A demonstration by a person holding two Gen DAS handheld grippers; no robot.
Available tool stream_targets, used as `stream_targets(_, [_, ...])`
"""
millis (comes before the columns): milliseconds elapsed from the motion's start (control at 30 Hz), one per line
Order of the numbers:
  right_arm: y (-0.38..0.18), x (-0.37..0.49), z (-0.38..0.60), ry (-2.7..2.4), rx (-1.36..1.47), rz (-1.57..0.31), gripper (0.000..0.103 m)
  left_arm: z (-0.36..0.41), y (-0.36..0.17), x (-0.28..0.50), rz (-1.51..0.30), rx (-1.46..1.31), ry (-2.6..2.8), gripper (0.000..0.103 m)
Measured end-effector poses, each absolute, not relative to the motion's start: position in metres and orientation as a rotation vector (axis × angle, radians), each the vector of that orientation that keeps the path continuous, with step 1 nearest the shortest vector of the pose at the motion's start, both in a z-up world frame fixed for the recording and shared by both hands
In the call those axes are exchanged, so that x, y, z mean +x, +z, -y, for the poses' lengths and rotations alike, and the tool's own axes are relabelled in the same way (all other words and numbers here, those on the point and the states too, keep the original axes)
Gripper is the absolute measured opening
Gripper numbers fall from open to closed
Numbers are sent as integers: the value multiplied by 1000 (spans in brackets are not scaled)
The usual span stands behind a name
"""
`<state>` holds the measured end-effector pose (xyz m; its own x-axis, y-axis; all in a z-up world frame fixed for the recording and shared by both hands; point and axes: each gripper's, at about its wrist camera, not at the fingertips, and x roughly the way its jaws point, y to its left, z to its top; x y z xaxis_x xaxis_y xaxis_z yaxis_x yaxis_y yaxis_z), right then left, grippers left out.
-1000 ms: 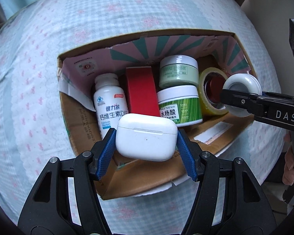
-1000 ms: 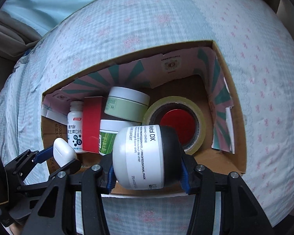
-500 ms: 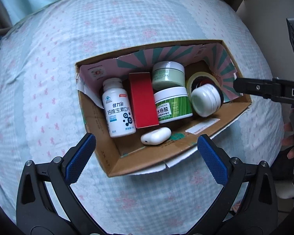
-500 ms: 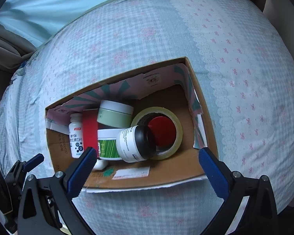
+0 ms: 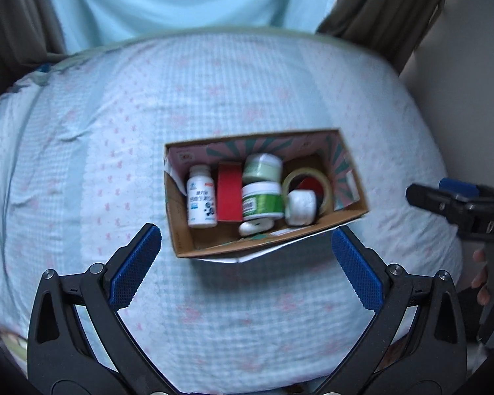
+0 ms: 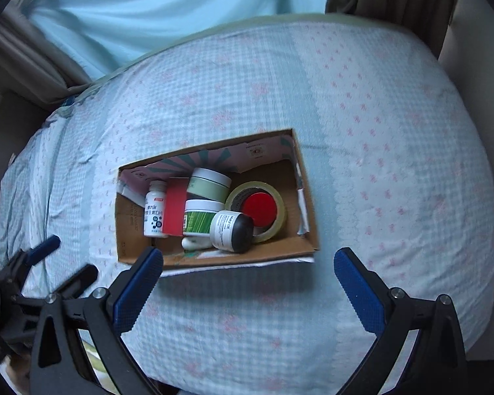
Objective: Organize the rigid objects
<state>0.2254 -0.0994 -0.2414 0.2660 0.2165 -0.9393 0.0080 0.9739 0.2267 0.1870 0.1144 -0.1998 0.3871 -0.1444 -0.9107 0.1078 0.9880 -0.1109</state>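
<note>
Left gripper [image 5: 246,265] and right gripper [image 6: 248,284] spread wide, empty, above bed [image 6: 378,131]. White jar [image 6: 231,235] lying on its side near box [image 6: 308,227] front edge: rigid, light, probably slick; best pinched across its sides.

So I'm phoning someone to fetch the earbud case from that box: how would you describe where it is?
Look in the open cardboard box on the checked bedspread. The earbud case lies by the near wall, just in front of the green-striped jar. It is the only small, smooth, plain white pebble shape with no label.
</note>
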Motion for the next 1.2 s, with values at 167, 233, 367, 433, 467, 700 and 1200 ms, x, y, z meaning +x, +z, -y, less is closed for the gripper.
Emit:
stream_targets(167, [-171, 193, 126, 150, 132, -1176, 103, -87, -125, 152, -1032, -64, -111, 103])
stream_targets(233, [-140, 179, 138, 146, 97, -1104, 103, -76, -93, 138, -984, -81, -106, 103])
stream_targets(367, [-81, 145, 161, 156, 67, -981, 103, -53, -43, 111, -886, -65, -109, 103])
stream_targets(433, [-59, 131, 171, 145, 62, -931, 103, -42, -24, 96, -831, -45, -86, 103])
stream_targets(467, [-49, 124, 176, 141, 61, -907, 103, -38, -17, 90, -812, -49, -83, 103])
stream_targets(700, [-26, 81, 194, 109, 22, -786, 103, -19, 7, 48, -671, -47, -70, 103])
stream_targets(1200, [-19, 54, 216, 75, 35, -720, 103, -10, 13, 31, -634, -26, -52, 103])
